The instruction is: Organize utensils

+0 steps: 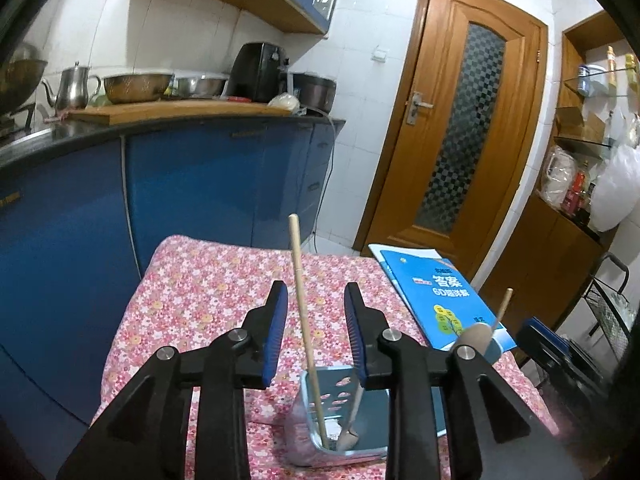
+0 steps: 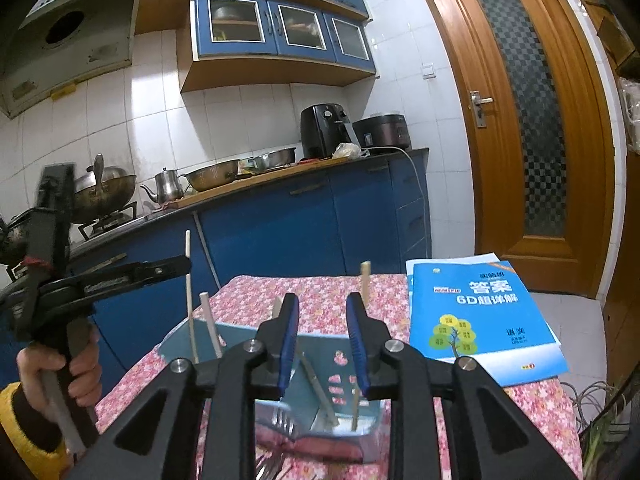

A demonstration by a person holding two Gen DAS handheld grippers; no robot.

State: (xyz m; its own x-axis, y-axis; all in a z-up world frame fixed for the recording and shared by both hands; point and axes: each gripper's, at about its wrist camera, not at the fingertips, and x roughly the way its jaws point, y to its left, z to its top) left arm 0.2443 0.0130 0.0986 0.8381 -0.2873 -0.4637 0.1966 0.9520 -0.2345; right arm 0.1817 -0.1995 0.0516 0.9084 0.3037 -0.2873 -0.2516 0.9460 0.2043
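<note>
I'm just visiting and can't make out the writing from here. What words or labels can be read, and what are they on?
"答案" on the blue booklet, large white characters on its cover.
"6D超详解" on the line just below that.
"实验班" in small print above the title, only faintly legible.
The red tag left of the title and the words in the tree drawing are too small to read.
The air fryer has a logo, but it is blurred.

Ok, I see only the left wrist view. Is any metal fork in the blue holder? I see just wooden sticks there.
Observer: Yes. The right wrist view shows a metal fork inside the blue holder.
Operator: Does the right gripper hold something?
Observer: No. The right gripper is open above the holder, with nothing pinched.
Operator: What carries the left gripper?
Observer: A hand with a yellow cuff grips its handle.
</note>
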